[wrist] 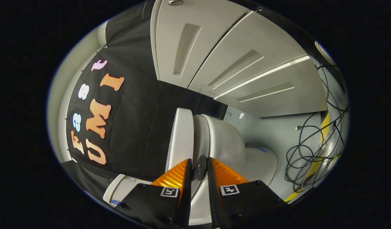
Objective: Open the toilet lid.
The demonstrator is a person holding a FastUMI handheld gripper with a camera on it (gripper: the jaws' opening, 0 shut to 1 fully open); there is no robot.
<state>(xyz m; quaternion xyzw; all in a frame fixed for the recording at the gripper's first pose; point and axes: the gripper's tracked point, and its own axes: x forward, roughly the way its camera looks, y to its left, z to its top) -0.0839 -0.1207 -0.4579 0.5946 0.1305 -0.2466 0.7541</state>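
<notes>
Two fingers of the gripper (199, 170) stood close together, with only a narrow gap, and they pinched a small dark round tab (200, 167) on the edge of the toilet lid (181, 136). The lid was raised, almost upright, at 12 o'clock just beyond the fingertips. The toilet body (227, 143) lay at 1 o'clock, and loose cables (305, 159) hung farther at 3 o'clock.

You have the booth's black cloth wall (135, 121) behind and beside you. Next to it run pale panels (246, 63) with long recessed slots, one edge catching a bright strip of light (262, 74). Below the panels lies a pale floor (278, 133), with tangled black cables (305, 159) and yellow tape (324, 127).
</notes>
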